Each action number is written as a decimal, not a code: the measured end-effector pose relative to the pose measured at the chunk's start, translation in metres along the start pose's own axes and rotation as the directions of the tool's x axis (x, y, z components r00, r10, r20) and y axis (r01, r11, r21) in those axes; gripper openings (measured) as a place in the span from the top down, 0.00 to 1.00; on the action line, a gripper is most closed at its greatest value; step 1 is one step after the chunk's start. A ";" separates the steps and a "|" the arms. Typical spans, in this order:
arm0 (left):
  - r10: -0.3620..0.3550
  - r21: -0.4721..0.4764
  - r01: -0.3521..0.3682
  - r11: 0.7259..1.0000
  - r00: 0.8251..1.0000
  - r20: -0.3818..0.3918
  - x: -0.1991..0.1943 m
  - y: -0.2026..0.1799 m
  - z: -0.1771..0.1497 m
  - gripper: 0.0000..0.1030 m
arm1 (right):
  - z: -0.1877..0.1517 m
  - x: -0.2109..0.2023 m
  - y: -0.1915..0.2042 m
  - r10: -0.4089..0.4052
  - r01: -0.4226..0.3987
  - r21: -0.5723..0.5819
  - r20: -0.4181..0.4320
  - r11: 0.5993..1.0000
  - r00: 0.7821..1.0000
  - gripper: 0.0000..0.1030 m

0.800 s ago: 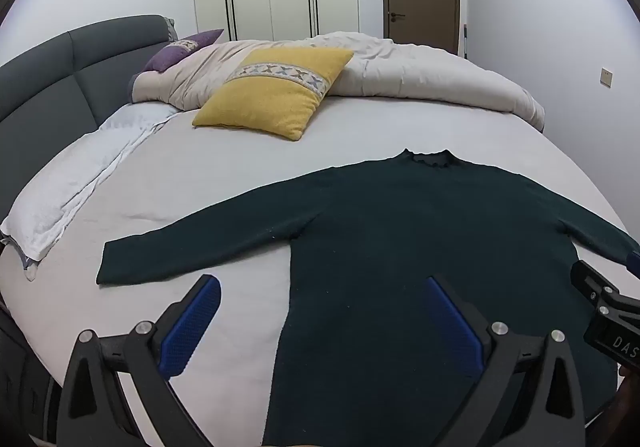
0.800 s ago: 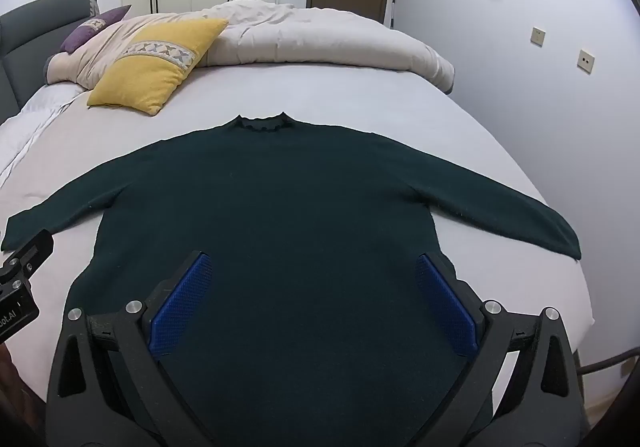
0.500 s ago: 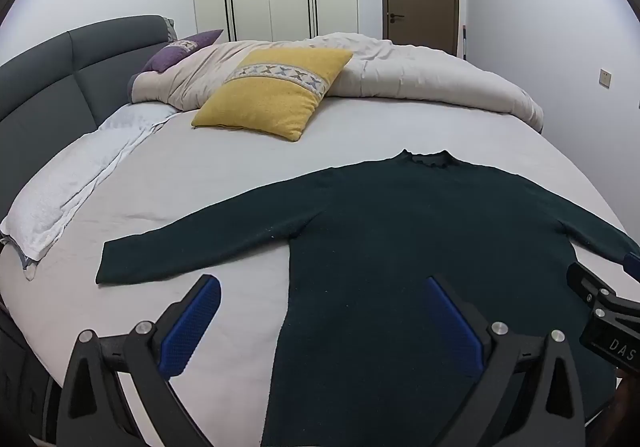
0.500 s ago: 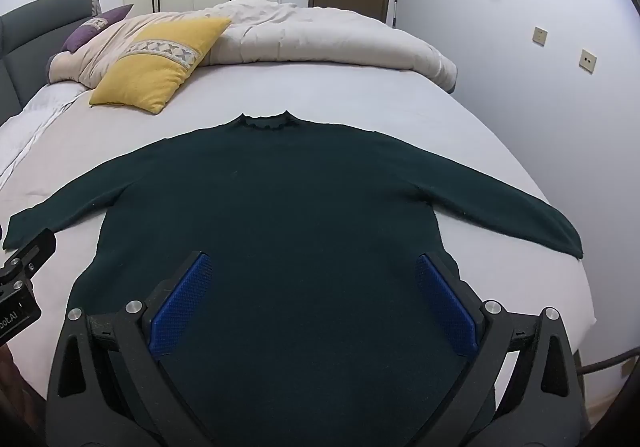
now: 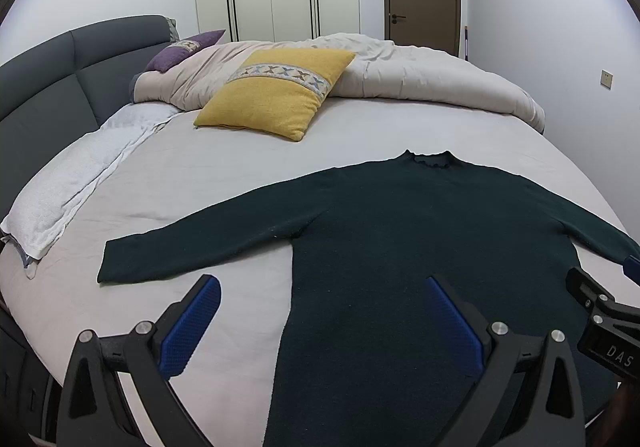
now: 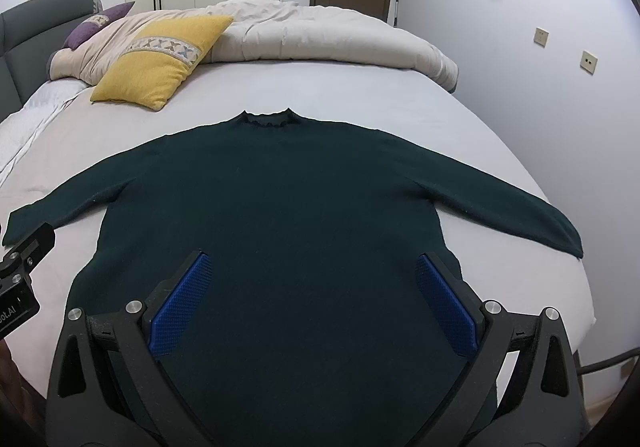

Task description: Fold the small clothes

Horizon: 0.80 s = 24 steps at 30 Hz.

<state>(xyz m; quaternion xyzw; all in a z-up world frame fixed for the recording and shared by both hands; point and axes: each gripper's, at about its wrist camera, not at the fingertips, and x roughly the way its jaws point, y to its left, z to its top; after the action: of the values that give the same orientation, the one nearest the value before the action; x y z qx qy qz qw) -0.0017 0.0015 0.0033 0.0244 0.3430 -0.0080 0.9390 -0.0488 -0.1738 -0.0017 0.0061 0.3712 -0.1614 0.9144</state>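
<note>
- Dark green sweater lies flat on the bed, front down or up can't tell, collar toward the duvet, both sleeves spread out sideways.
- Left gripper: fingers wide apart, holding nothing, hovering over the sweater's left side edge, one finger over bare sheet.
- Right gripper: fingers wide apart, holding nothing, above the sweater's lower body.
- Yellow cushion leans on the duvet, well apart from the sweater.
</note>
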 end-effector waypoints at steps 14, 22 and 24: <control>0.001 -0.004 -0.001 1.000 1.000 0.002 -0.002 -0.001 0.002 0.00 | -0.001 0.001 0.002 0.001 -0.001 0.002 0.000 1.000 1.000 0.00; 0.000 -0.003 0.000 1.000 1.000 0.001 -0.001 -0.001 0.002 0.00 | 0.000 0.002 0.002 0.001 -0.001 0.001 -0.001 1.000 1.000 0.00; -0.001 -0.003 0.001 1.000 1.000 0.002 -0.002 -0.001 0.002 0.00 | 0.000 0.002 0.002 0.001 -0.001 0.002 -0.001 1.000 1.000 0.00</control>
<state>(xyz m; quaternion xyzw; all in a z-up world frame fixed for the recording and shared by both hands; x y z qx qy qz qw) -0.0018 0.0007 0.0056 0.0228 0.3422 -0.0078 0.9393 -0.0474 -0.1727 -0.0030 0.0071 0.3715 -0.1614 0.9143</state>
